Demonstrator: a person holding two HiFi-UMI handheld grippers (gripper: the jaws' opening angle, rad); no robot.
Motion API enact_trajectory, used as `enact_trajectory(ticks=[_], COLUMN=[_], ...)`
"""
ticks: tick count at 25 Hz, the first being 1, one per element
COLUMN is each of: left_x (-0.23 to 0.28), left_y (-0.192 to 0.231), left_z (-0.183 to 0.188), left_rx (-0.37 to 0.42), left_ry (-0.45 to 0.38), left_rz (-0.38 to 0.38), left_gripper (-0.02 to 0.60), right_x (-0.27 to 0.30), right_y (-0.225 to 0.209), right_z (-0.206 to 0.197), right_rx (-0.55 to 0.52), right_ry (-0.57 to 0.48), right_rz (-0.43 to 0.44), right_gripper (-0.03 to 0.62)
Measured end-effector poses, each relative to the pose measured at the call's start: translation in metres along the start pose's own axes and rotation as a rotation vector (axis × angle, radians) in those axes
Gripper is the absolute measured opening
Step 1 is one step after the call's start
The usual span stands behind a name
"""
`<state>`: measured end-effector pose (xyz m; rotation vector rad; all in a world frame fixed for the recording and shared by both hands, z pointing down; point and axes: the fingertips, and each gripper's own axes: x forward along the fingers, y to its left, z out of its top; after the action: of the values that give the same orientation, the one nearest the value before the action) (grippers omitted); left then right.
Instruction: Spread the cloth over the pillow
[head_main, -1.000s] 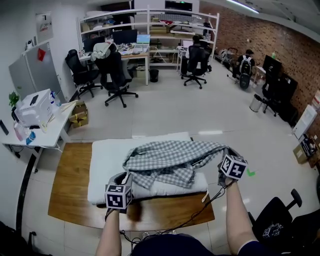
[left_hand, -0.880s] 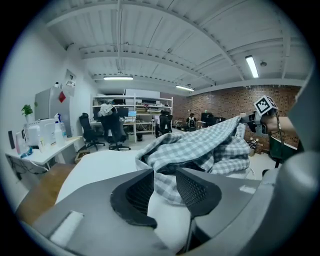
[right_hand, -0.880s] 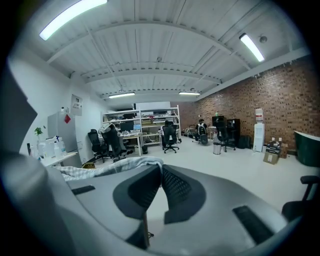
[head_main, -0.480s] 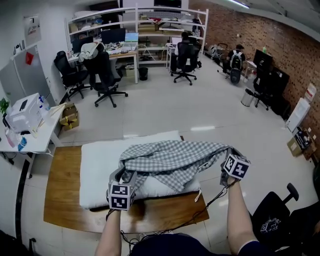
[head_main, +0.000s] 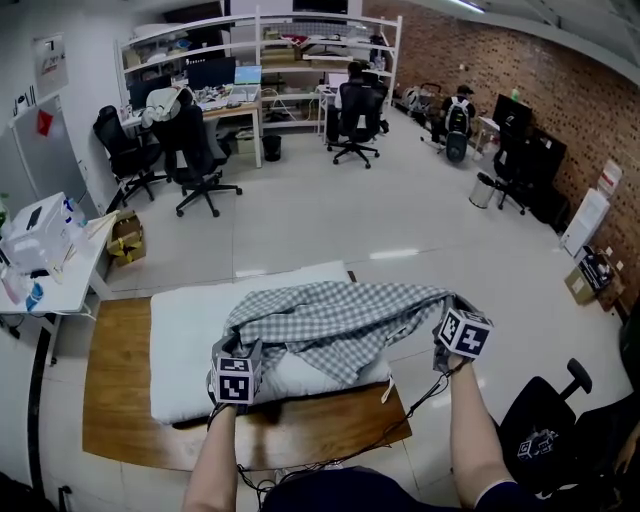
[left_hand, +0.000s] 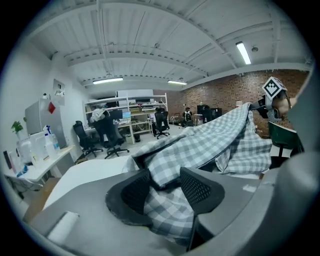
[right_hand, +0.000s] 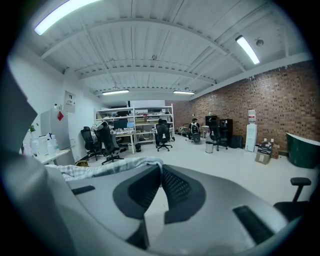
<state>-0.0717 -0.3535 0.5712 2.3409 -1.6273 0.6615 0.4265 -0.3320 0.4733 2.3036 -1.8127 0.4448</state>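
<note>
While the right claw (right_hand: 161, 169) pinches it, cloth (head_main: 330, 320) lies bunched — on pillow (head_main: 185, 335).

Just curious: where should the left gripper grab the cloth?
Probably the bunched near-left edge of the cloth, from the near side: it lies between the just-opened jaws of the left gripper, and the right gripper pinches its right end.

Brick wall (head_main: 545, 75), grey floor (head_main: 330, 220), office chairs (head_main: 197, 158).

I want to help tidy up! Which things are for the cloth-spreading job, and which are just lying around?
For the job: checked cloth, white pillow.
Just lying about: black office chair, cardboard box, shelving rack.
</note>
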Motion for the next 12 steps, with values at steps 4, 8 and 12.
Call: enact_trajectory(ticks=[4,8,12], left_x=[-0.003,-0.025,-0.053], left_y=[-0.001,0.011,0.038], left_z=[0.006,0.029,0.068], left_rx=[0.001,0.009,0.003], left_ry=[-0.013,-0.058,-0.131], left_rz=[-0.041,-0.034,0.020], left_gripper=[0.026,0.016,0.015], right_x=[-0.003,-0.008,-0.009], right_y=[0.006,0.018,0.042], right_z=[0.005,0.019,0.040], right_rx=[-0.021,-0.049,-0.073], right_ry=[-0.015,-0.053,-0.097], right_rz=[0.018,0.044,0.091], right_gripper=[0.025,0.025,0.025])
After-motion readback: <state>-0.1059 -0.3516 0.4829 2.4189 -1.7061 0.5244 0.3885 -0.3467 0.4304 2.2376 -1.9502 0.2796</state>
